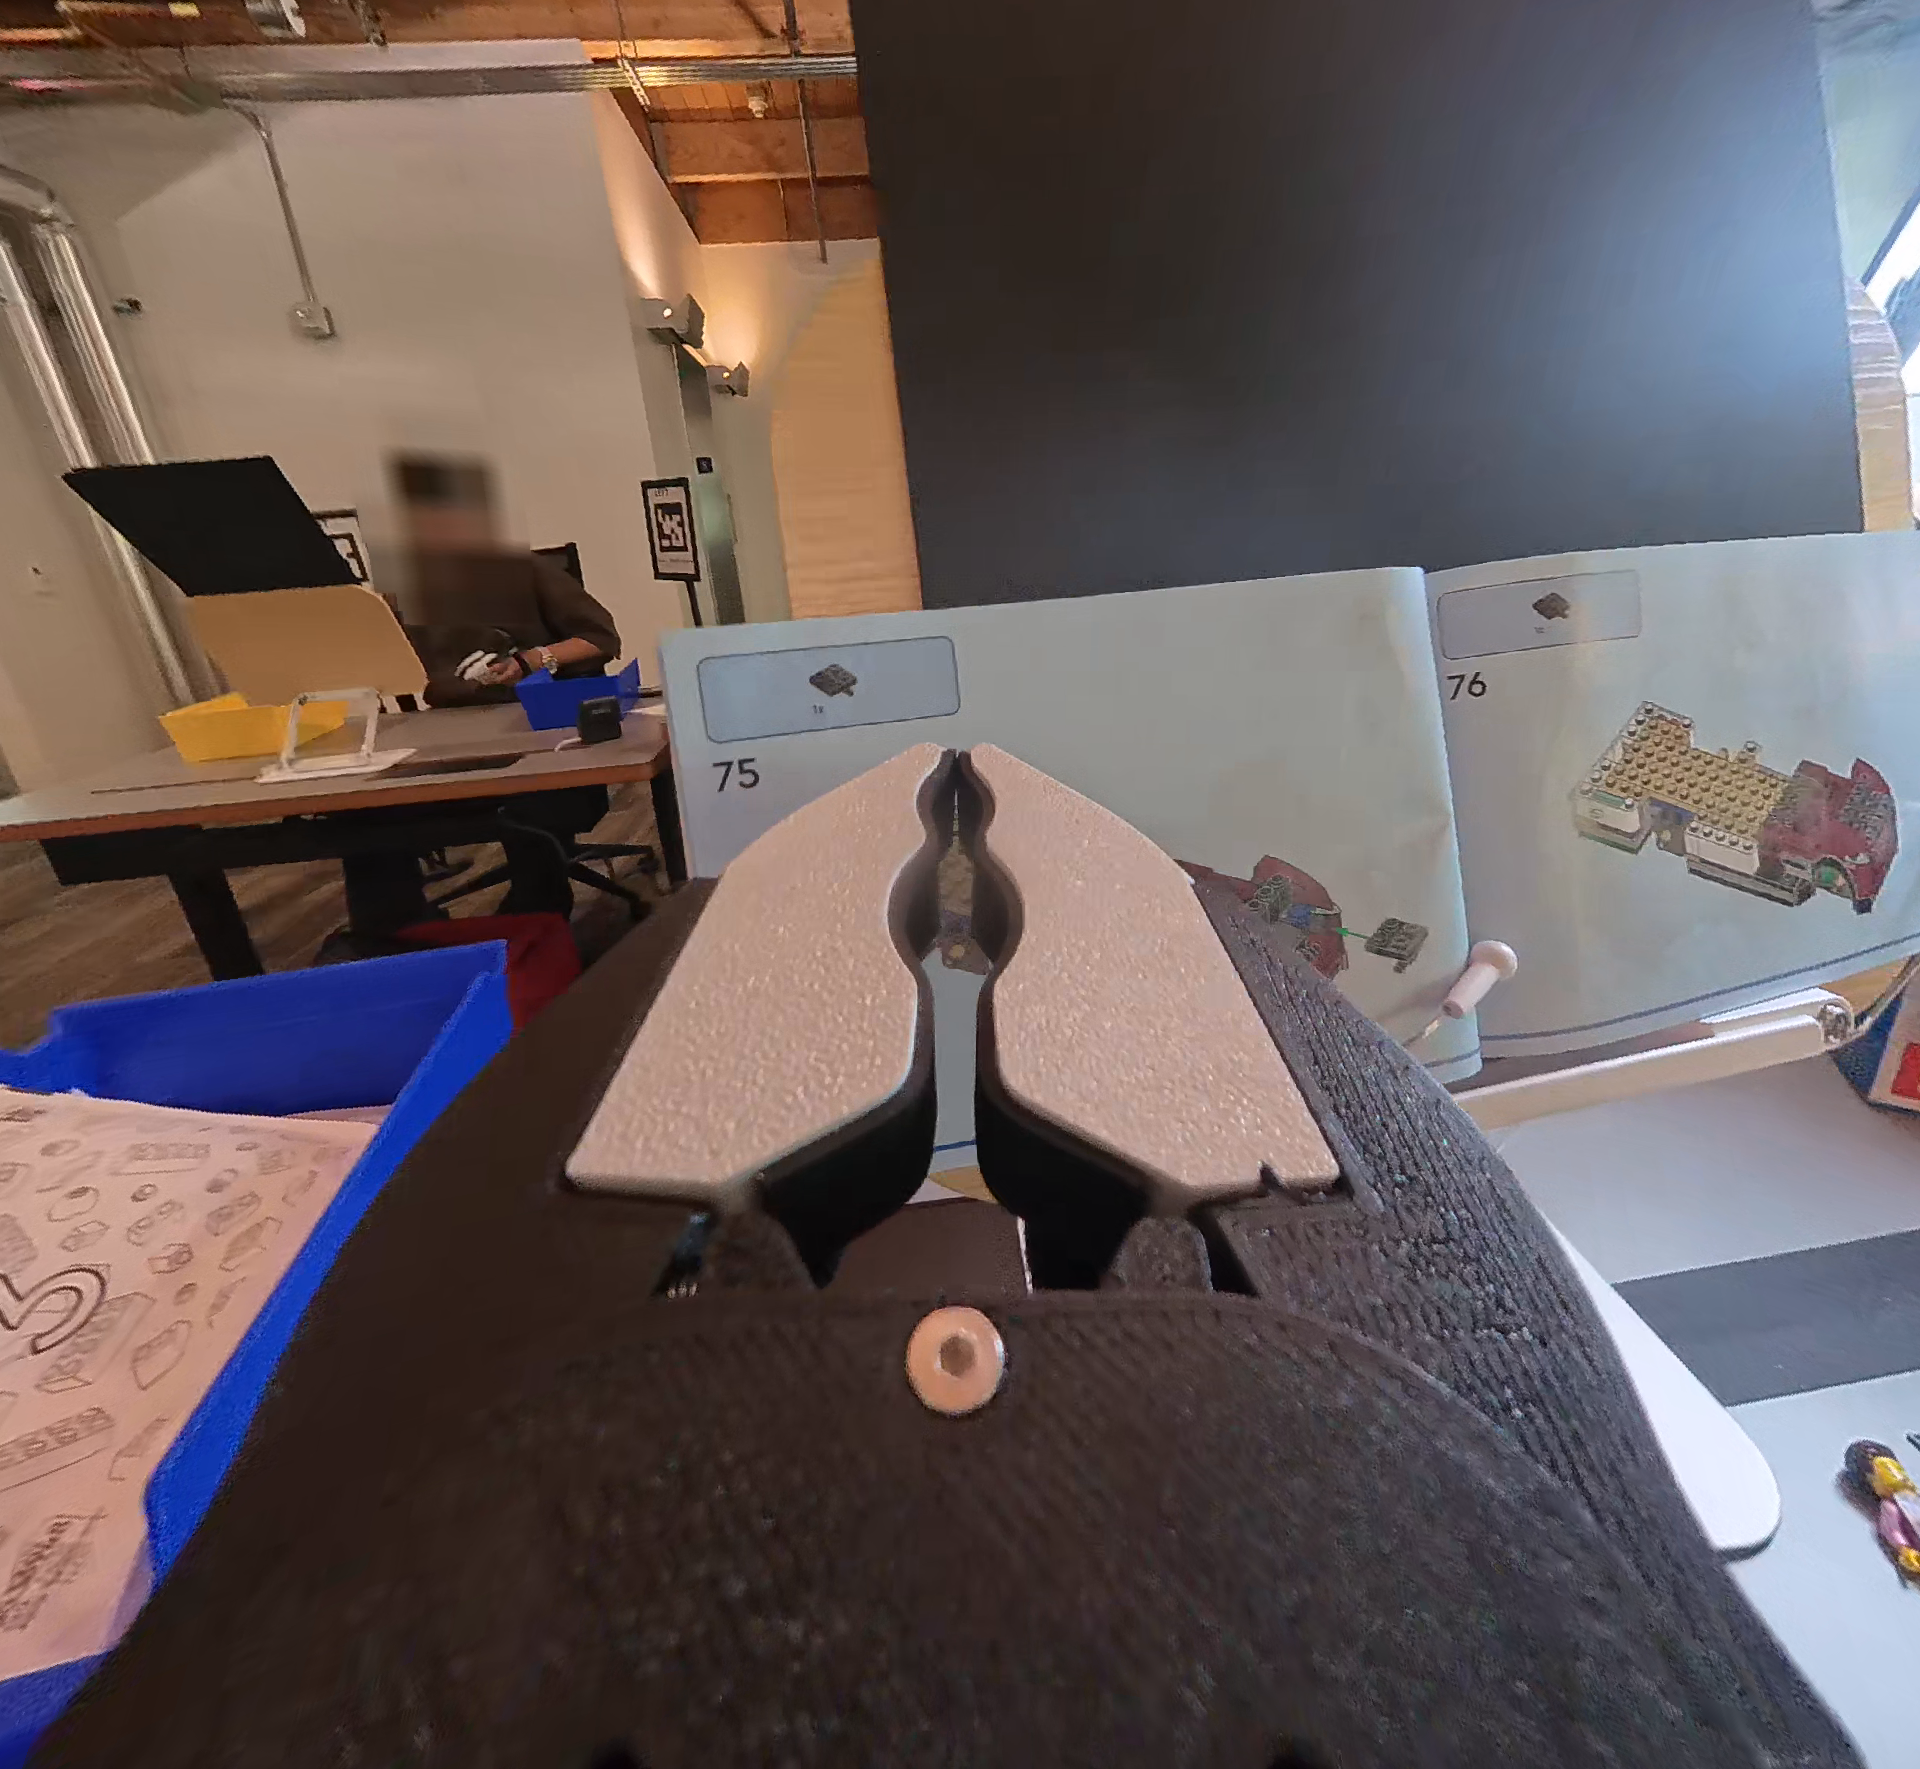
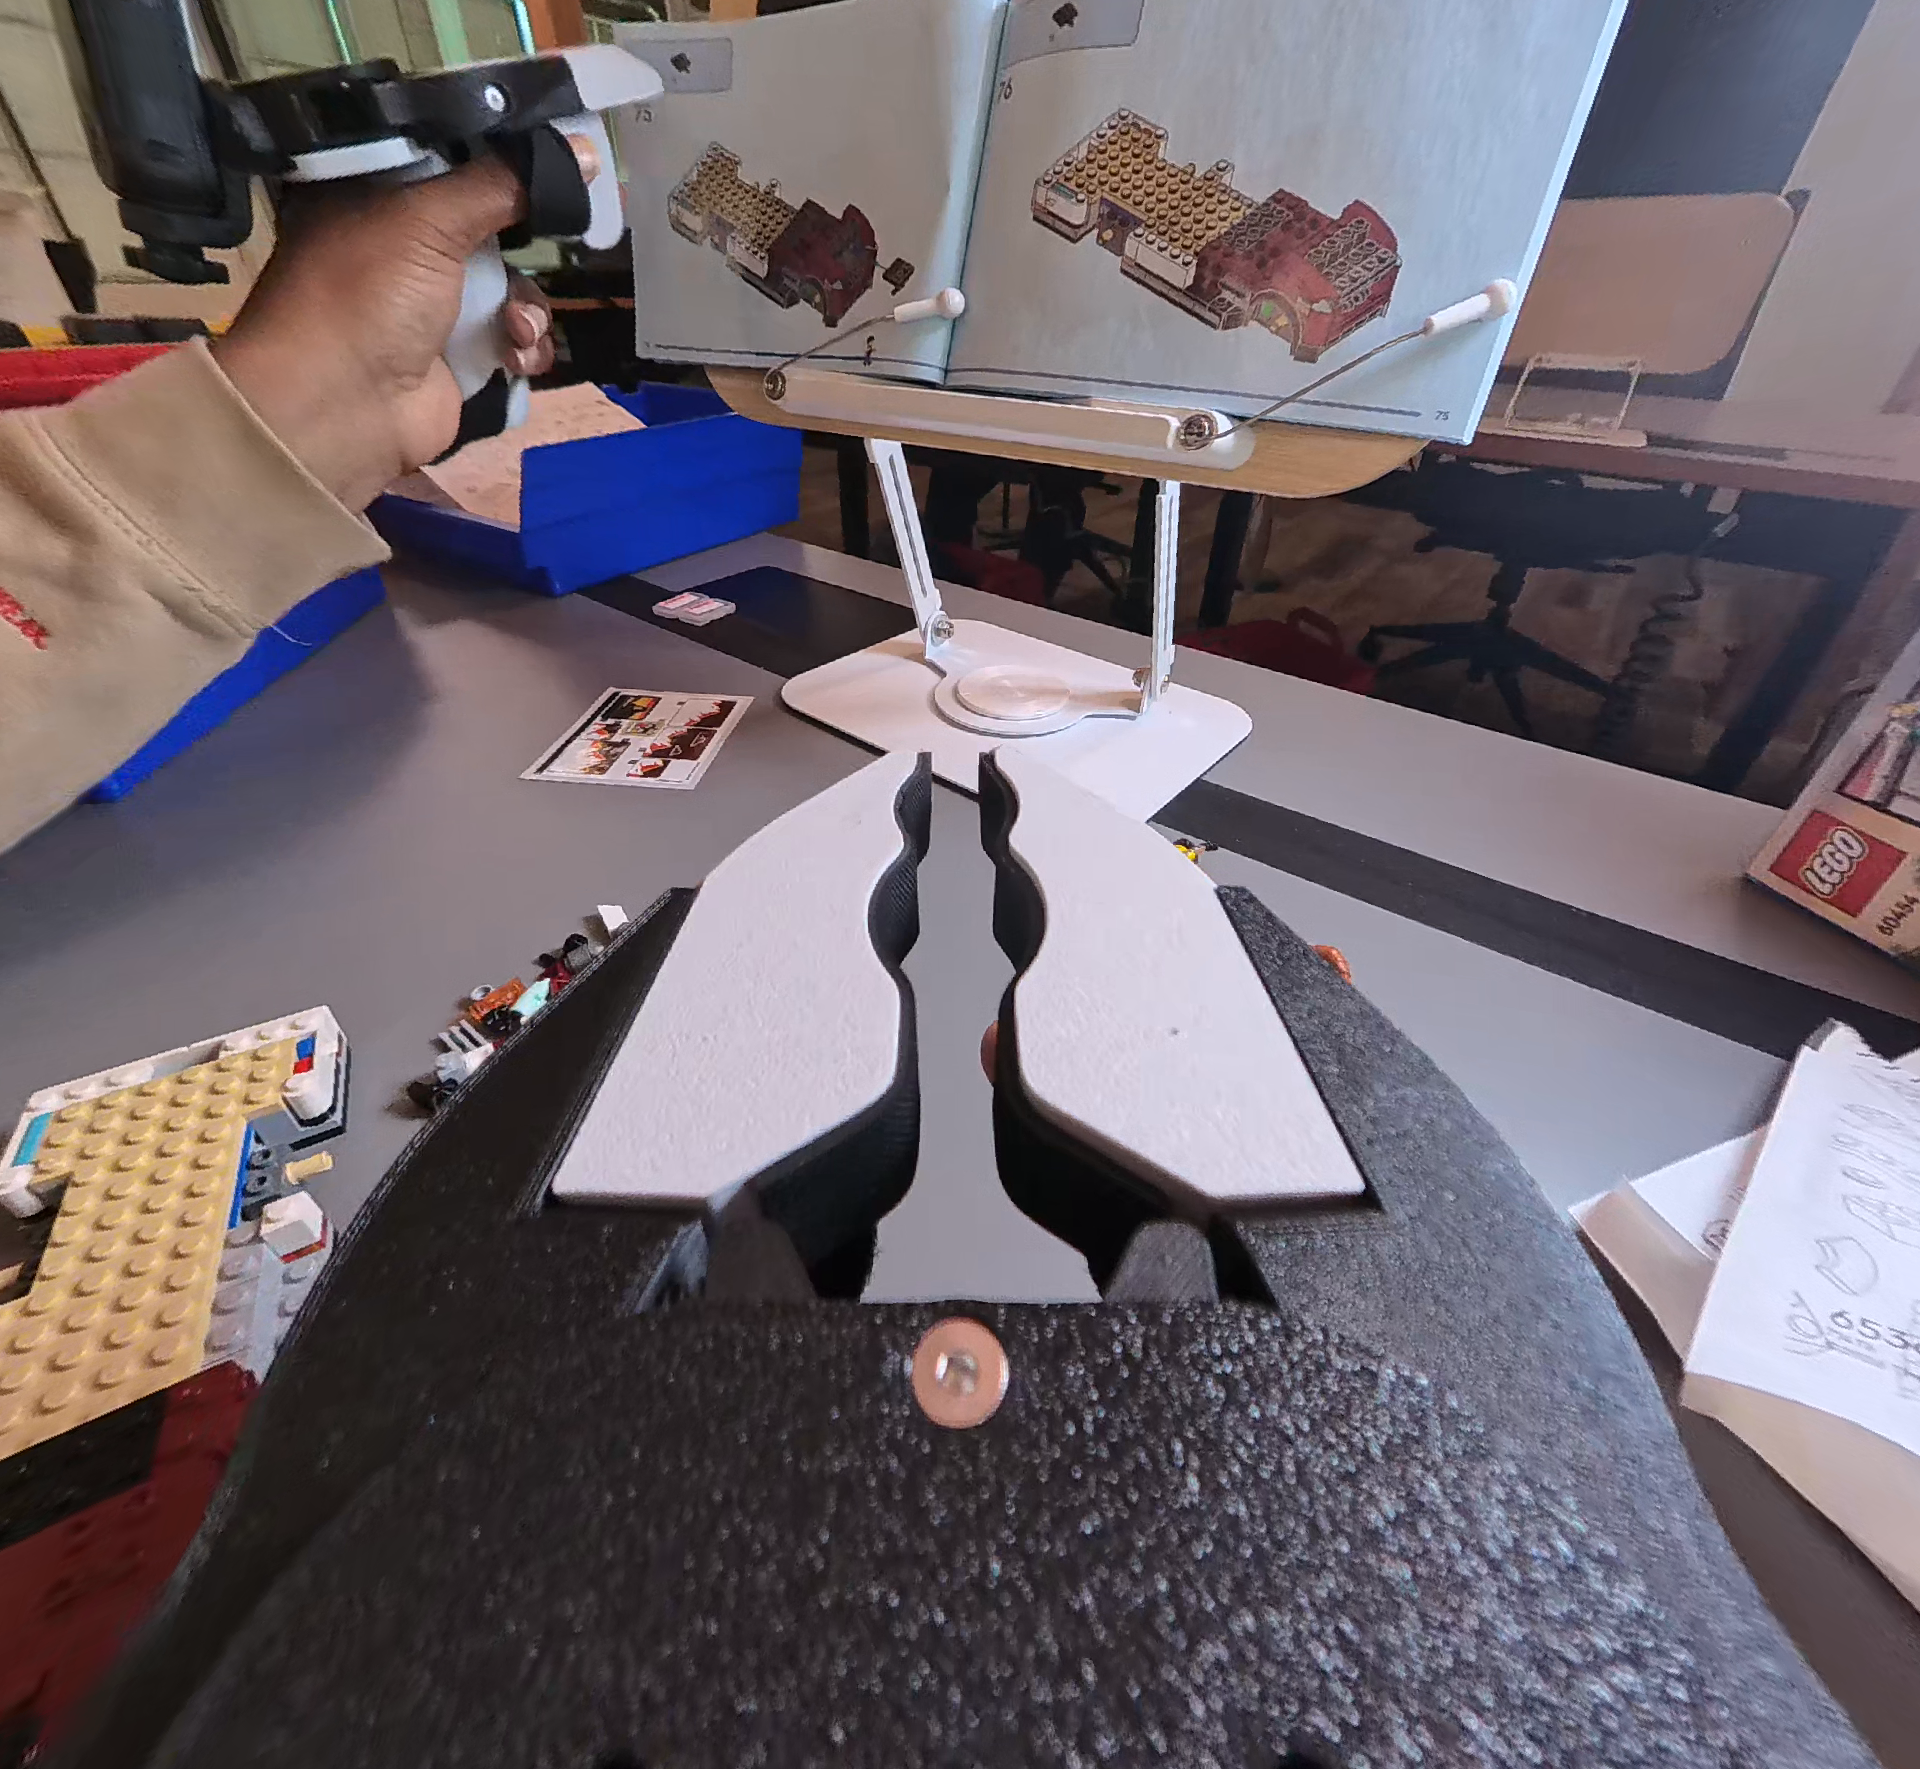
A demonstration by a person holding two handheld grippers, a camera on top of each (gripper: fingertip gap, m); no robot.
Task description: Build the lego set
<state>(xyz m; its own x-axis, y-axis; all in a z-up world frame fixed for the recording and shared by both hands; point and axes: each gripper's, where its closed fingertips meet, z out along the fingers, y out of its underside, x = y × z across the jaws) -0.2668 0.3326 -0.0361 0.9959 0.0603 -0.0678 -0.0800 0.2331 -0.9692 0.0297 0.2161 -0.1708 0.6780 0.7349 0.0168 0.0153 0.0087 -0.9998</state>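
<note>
Left wrist view: the left gripper [image 1: 957,761], tips pressed together on nothing, points at the open booklet [image 1: 1143,732] just ahead; nudged further forward, it could crease the page or push the booklet off its stand.

Right wrist view: the right gripper [image 2: 951,769] stands narrowly apart and empty above the grey table [image 2: 1455,784], near the stand's base [image 2: 1091,722]; a careless sweep could scatter the small loose bricks [image 2: 499,1013] beside the half-built brick model [image 2: 135,1200].

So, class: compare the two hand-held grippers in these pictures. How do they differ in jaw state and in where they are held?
The left gripper has its fingertips touching, while the right gripper shows a narrow gap with nothing between its fingers.
The left is raised in front of the open instruction booklet; the right is low over the grey table, near the white stand base.
Both have white fingers on black bodies.
</note>
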